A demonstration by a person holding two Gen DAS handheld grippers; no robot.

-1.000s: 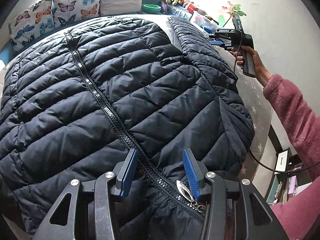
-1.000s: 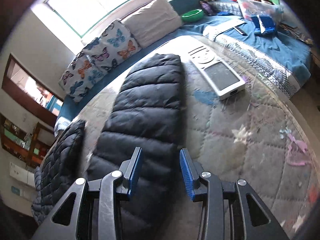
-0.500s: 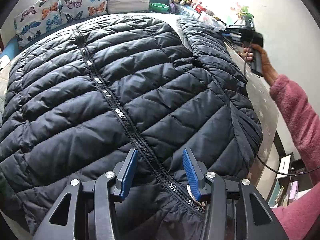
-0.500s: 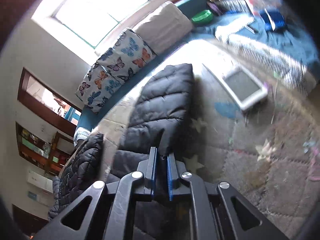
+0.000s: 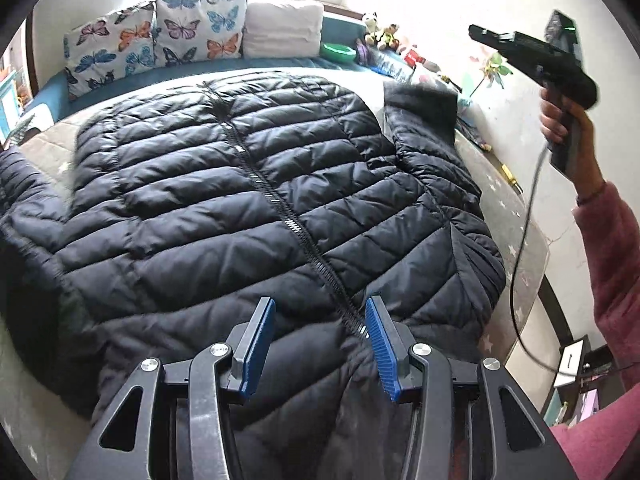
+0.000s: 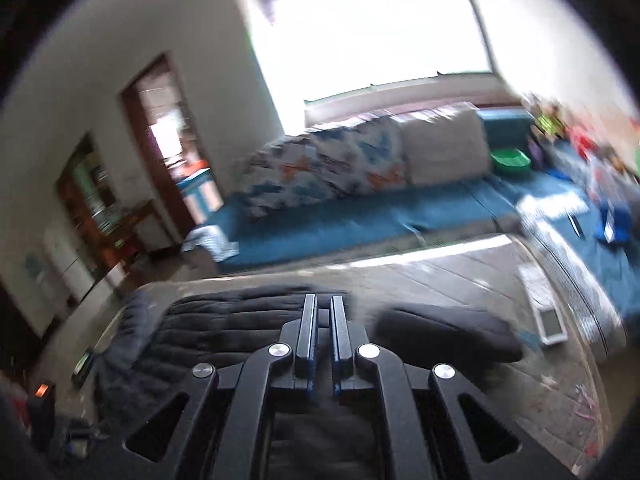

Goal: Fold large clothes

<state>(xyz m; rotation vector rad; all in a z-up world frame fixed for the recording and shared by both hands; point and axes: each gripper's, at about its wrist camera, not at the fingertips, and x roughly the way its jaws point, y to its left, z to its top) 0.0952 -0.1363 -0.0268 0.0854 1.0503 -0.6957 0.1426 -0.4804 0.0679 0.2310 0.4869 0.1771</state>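
— Where is the jacket [image 5: 200,208] found?
— It is spread front-up across the star-patterned mat [image 5: 504,200], with one sleeve [image 6: 448,338] laid out beside the body.
— How is the left gripper [image 5: 320,344] set?
— It is held spread wide over the hem, the zipper [image 5: 296,232] running just inside its right finger.
— And the right gripper [image 6: 324,320]?
— It is raised above the jacket, fingers drawn nearly together; nothing is seen between them.
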